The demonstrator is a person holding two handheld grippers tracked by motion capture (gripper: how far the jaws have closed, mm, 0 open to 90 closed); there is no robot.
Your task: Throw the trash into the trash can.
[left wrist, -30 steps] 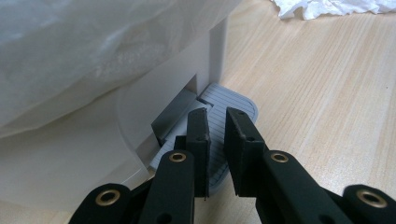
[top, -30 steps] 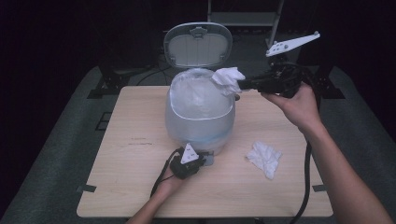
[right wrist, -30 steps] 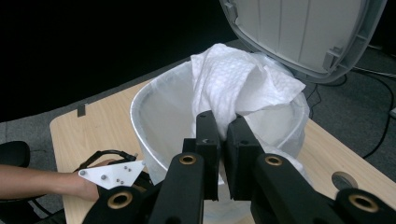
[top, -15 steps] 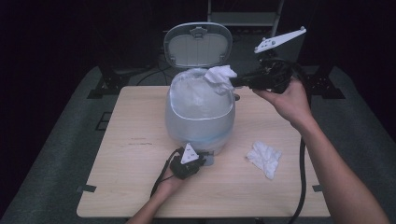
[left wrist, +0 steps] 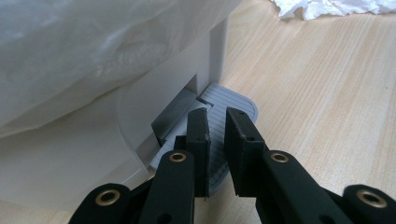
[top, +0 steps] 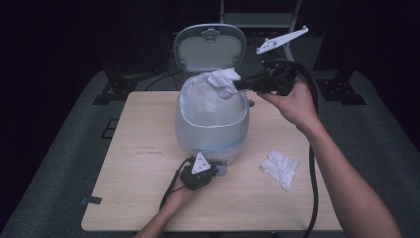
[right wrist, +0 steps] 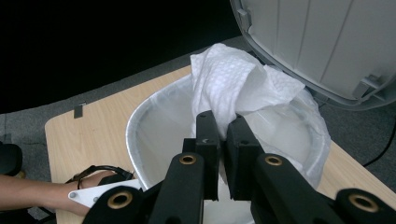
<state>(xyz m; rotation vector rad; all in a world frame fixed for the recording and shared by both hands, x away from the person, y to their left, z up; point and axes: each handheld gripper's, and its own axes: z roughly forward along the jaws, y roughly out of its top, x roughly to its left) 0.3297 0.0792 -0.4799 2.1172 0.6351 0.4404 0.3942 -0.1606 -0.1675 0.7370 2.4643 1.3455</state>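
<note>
White crumpled tissue (right wrist: 236,81) is pinched in the right claw (right wrist: 223,135), held over the open mouth of the lined bin (top: 212,124) on the tabletop (top: 129,163). The pedal (left wrist: 229,109) is pressed down by the left claw (left wrist: 217,128), its jaws nearly together with nothing between them. For a clean drop, the pedal is best kept pressed and the tissue brought well inside the rim before release. Another tissue (top: 281,167) lies near the bin.

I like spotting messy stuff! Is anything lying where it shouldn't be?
Yes: a crumpled tissue lies loose on the table, right of the bin, not inside it. The right claw holds another tissue over the open bin.
</note>
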